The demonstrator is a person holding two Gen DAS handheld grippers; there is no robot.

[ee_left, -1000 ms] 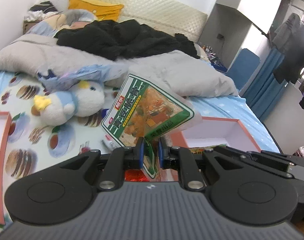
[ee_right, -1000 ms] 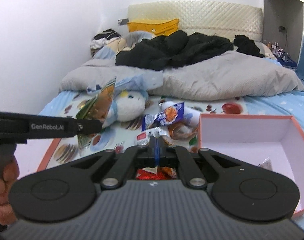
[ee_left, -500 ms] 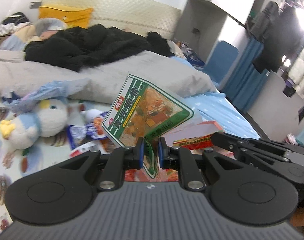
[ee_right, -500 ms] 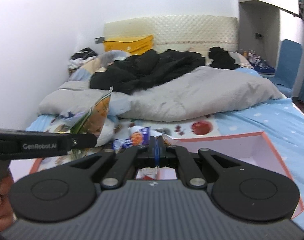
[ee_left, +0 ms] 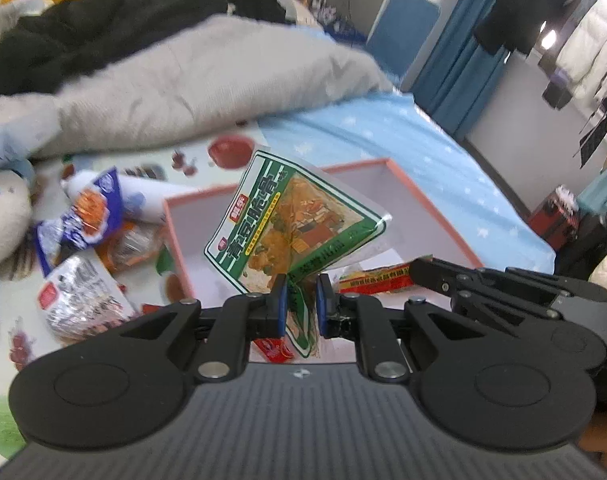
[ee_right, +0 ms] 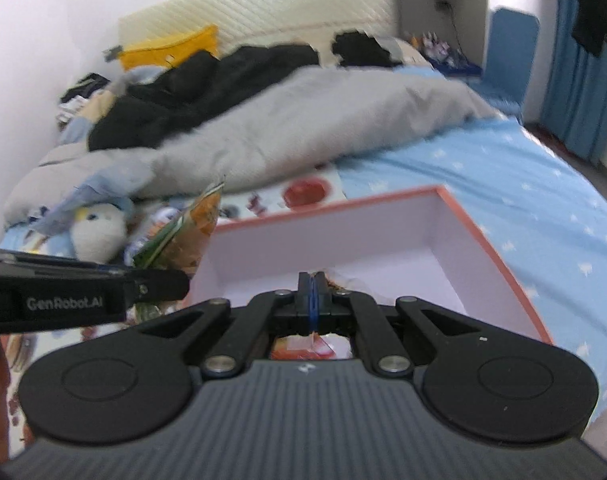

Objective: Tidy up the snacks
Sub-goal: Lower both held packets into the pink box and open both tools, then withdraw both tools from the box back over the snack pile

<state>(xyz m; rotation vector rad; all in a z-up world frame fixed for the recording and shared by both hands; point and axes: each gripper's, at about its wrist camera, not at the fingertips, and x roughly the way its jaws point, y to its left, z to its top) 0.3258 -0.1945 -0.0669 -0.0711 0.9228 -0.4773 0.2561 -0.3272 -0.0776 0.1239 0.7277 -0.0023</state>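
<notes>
Green snack bag pinched in left tool, long axis tilted up-right; right tool shut, apparently on wrapper.

Soft daylight is filling the room evenly, glaring brightest at the window beyond the curtains and washing out the wall to near white. Motion blur is smearing the quilt and everything behind it, while both black housings nearest the lens are staying crisp. Fisheye distortion is bowing lines toward the picture edges.
</notes>
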